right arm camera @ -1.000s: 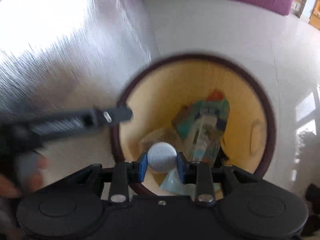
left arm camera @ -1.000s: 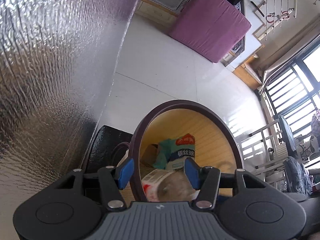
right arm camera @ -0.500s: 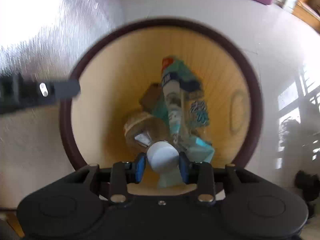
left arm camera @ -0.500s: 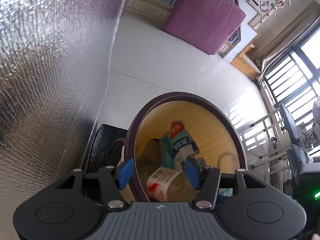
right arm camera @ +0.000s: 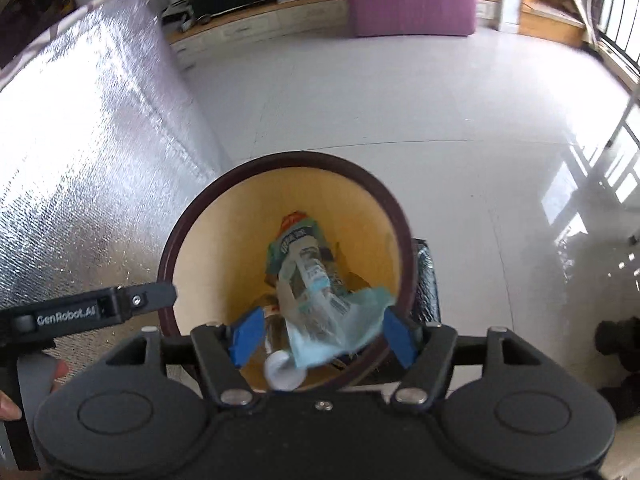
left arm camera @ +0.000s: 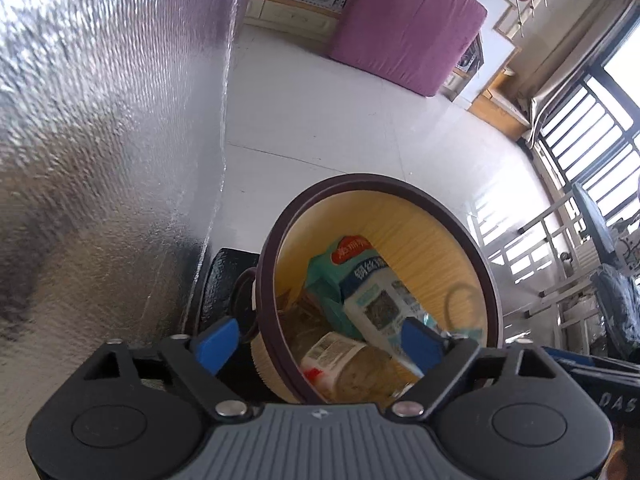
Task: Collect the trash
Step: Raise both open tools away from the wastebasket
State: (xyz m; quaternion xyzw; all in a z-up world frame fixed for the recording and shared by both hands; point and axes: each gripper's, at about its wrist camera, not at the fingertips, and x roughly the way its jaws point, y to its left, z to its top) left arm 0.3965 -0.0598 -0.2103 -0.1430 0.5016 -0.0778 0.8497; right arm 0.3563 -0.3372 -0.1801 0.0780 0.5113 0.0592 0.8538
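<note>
A pale glossy floor fills the upper half of both views, with a purple mattress standing at the top, a low wooden cabinet beside it and barred windows at the right edge. A crinkled foil sheet covers the left side of each frame. The bin, dark-rimmed and yellow inside, sits low in the centre of both views, just beside the foil's lower edge. In the right wrist view the right gripper hangs over the bin's near rim, its jaws opening and spread, blue pads clear of everything; a clear bottle lies between and beyond them inside the bin, its white cap at the bottom of the frame and its long axis running up and slightly right into the bin, over a teal wrapper. In the left wrist view the left gripper straddles the bin's left rim, jaws opening wide and gripping nothing; below it a jar lies on its side, slanted lower left to upper right, under a teal packet. The left gripper's arm also shows at the left of the right wrist view, held by a hand
</note>
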